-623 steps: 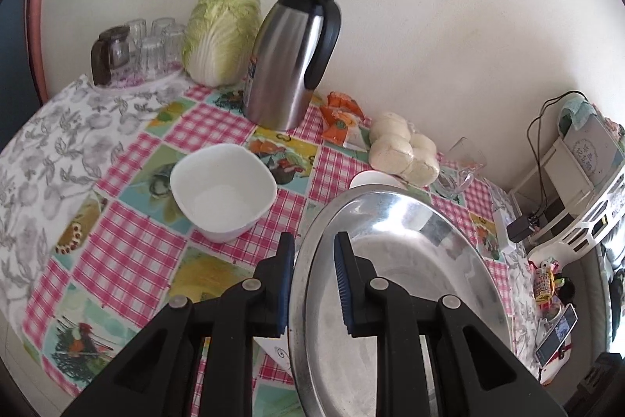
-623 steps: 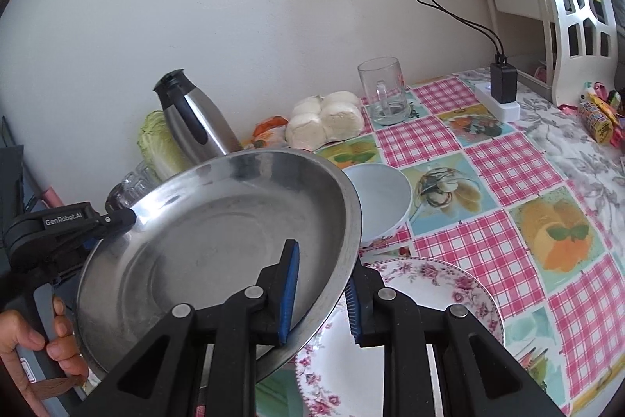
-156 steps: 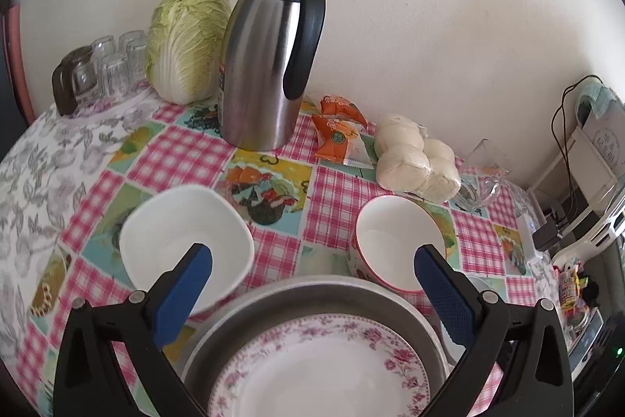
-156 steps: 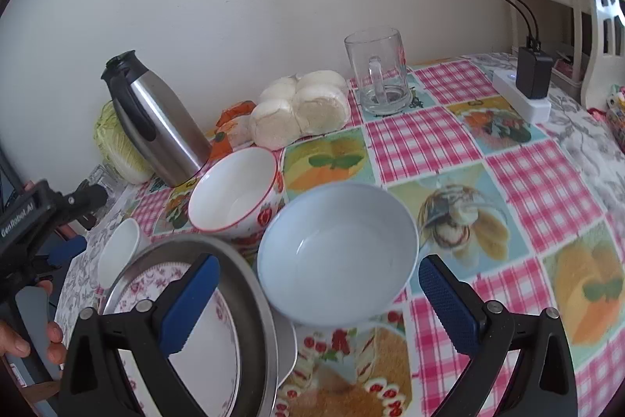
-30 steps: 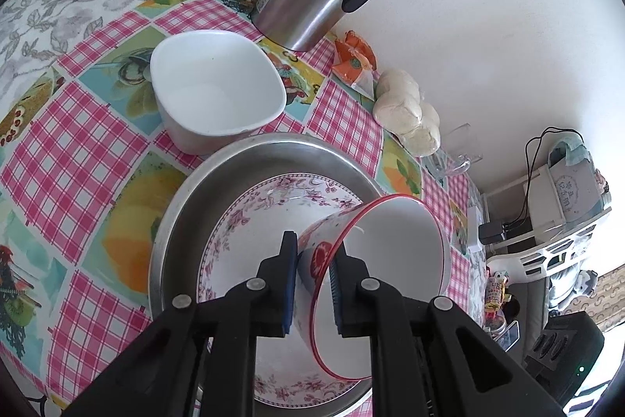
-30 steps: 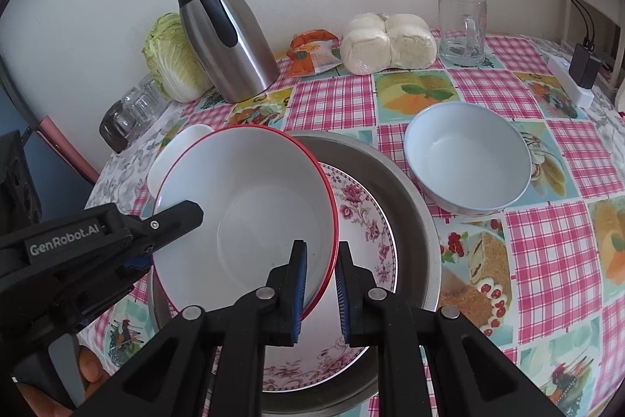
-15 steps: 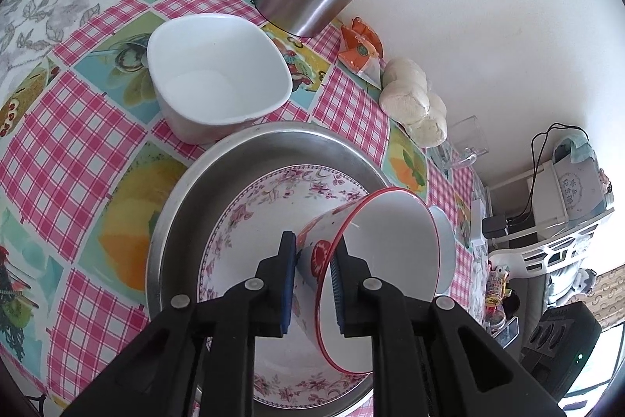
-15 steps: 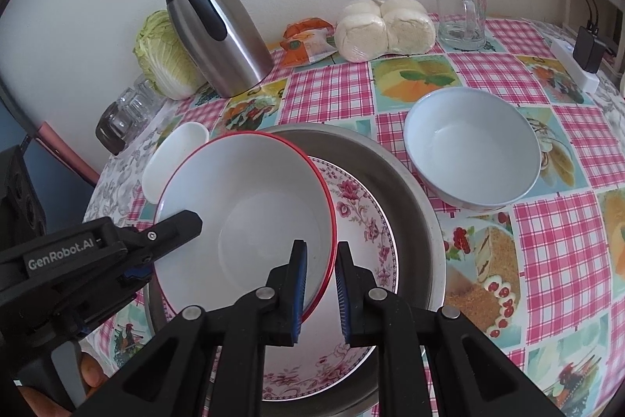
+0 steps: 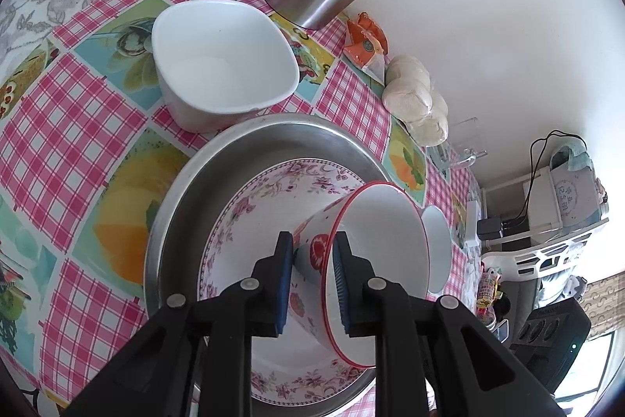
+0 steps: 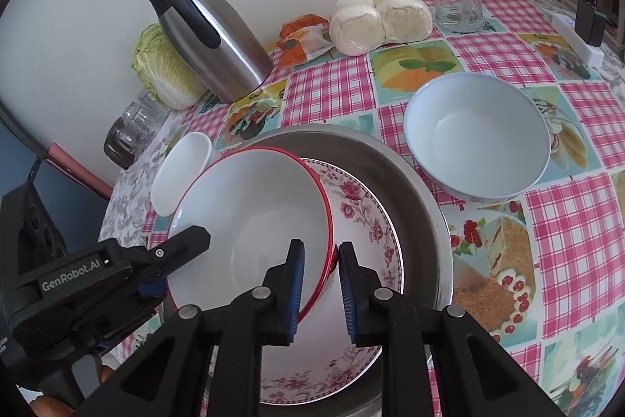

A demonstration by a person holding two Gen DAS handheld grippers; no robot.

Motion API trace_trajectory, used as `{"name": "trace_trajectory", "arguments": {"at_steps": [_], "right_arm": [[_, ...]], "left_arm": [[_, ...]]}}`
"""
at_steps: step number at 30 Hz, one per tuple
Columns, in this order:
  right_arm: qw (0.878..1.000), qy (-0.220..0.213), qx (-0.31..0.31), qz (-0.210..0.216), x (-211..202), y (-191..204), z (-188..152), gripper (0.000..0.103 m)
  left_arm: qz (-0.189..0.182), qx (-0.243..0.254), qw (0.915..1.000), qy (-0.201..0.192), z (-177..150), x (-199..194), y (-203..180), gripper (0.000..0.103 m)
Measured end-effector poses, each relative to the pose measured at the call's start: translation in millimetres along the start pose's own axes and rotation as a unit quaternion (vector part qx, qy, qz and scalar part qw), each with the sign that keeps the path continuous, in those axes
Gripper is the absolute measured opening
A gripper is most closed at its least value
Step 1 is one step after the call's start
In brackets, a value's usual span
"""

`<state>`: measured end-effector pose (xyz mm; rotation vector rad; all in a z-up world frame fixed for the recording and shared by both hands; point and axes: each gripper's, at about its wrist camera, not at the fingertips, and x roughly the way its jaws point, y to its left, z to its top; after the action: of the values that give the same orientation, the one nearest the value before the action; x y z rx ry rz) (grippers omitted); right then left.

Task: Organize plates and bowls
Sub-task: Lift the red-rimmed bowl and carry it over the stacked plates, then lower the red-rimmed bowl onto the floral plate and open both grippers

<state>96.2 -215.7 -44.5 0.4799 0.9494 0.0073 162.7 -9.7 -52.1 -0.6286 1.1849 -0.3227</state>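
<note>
The red-rimmed bowl (image 10: 250, 221) sits on the flowered plate (image 10: 363, 221) inside the steel tray (image 10: 425, 206). The left gripper (image 9: 312, 280) and right gripper (image 10: 320, 292) straddle its rim, their jaws just opening, pads loosening off the wall. Left to stack, I judge: the pale blue bowl (image 10: 476, 135) and the white square bowl (image 9: 222, 65), both beside the tray.

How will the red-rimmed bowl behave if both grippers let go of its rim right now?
The red-rimmed bowl looks rigid and glazed, so probably slippery. It sits over the floral plate inside the steel pan, likely settling rather than rolling. It looks ceramic or melamine, so it may clink or chip.
</note>
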Motion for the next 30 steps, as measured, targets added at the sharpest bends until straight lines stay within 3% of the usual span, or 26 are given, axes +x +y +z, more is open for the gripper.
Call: {"name": "trace_trajectory", "arguments": {"at_steps": [7,21,25,30], "right_arm": [[1.000,0.000,0.000,-0.003,0.3,2.0,0.3,0.022],[1.000,0.008,-0.007,0.000,-0.9,4.8,1.4,0.027],[1.000,0.001,-0.016,-0.005,-8.8,9.4,3.9,0.048],[0.999,-0.010,-0.026,-0.015,-21.9,14.2,7.7,0.056]], "left_arm": [[-0.002,-0.003,1.0000,0.000,0.4,-1.0,0.1,0.020],[0.010,-0.006,0.9999,0.008,-0.4,-1.0,-2.6,0.034],[0.011,-0.011,0.9999,0.001,2.1,-7.0,-2.8,0.043],[0.019,-0.004,0.9997,-0.014,3.6,-16.6,-7.2,0.054]]}}
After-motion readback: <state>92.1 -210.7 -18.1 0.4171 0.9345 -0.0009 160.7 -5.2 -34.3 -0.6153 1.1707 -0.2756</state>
